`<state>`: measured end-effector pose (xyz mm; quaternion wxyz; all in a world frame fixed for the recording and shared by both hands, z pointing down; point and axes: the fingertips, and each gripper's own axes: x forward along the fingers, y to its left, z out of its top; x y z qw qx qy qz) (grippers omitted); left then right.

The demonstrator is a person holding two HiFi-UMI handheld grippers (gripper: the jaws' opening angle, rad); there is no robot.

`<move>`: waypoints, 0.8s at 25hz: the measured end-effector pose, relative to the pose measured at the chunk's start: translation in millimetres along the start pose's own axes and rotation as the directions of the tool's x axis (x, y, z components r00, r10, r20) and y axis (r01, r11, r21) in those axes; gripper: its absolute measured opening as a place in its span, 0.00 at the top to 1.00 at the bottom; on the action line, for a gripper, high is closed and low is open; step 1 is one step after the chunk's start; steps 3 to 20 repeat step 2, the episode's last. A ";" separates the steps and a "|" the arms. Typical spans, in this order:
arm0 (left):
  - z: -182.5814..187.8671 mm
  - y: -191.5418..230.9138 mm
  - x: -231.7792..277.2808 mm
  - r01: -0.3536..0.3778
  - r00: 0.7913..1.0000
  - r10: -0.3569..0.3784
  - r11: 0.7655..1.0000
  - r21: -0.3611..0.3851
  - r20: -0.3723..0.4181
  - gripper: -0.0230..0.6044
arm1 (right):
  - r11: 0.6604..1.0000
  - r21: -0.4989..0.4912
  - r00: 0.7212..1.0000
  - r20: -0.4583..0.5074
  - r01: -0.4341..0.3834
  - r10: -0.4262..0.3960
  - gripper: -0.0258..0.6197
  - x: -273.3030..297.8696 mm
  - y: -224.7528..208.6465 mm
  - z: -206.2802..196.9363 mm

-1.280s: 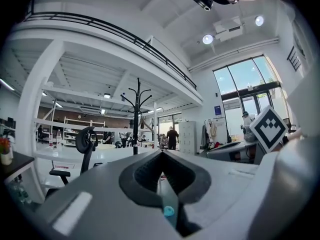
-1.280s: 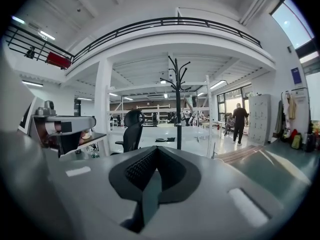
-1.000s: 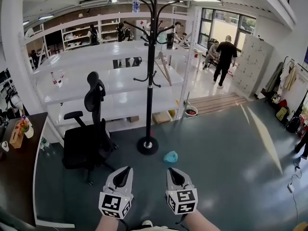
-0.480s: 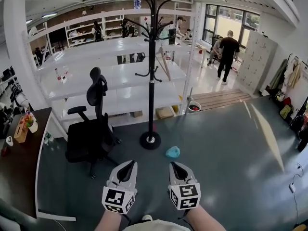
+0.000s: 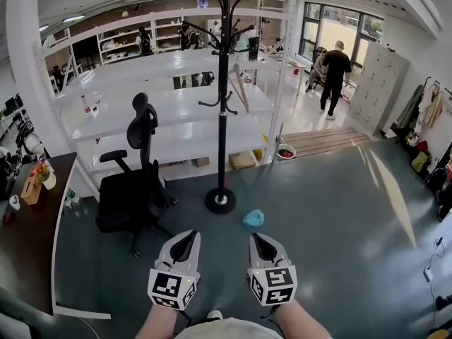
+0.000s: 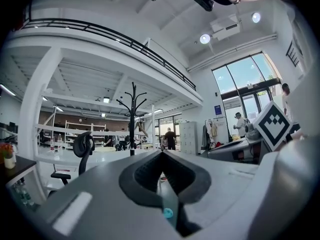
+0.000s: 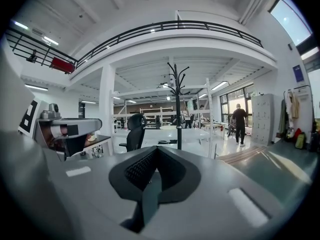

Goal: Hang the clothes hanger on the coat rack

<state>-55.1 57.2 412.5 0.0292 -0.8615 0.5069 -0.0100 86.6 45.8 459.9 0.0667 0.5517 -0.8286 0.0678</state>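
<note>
The black coat rack (image 5: 223, 83) stands upright on the grey floor ahead of me, on its round base (image 5: 220, 201). Its bare hooks reach the top of the head view. A small light-blue object (image 5: 253, 218) lies on the floor just right of the base; its shape is too small to make out. My left gripper (image 5: 188, 236) and right gripper (image 5: 256, 237) are held side by side low in the view, both shut with nothing in them. The rack (image 6: 132, 119) shows far off in the left gripper view and the rack (image 7: 177, 109) likewise in the right gripper view.
A black office chair (image 5: 134, 182) stands left of the rack. A dark desk (image 5: 25, 246) with small items runs along the left edge. White shelving (image 5: 176, 119) fills the space behind the rack. People (image 5: 332, 76) stand far back right. Clothes and bags (image 5: 427, 119) hang at the right wall.
The head view has drifted slightly forward and up, so the rack and chair sit a little nearer. Both grippers stay shut and side by side.
</note>
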 end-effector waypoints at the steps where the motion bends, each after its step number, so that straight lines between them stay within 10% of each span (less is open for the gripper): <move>1: 0.5 -0.1 -0.4 -0.001 1.000 0.001 1.000 0.000 0.001 0.96 | 1.000 0.001 1.000 -0.001 0.000 0.000 0.92 -0.6 0.0 -0.4; 20: 0.9 -0.2 -0.8 -0.001 1.000 0.001 1.000 -0.001 0.001 0.96 | 1.000 0.002 1.000 -0.002 0.001 -0.001 0.92 -1.2 -0.1 -0.9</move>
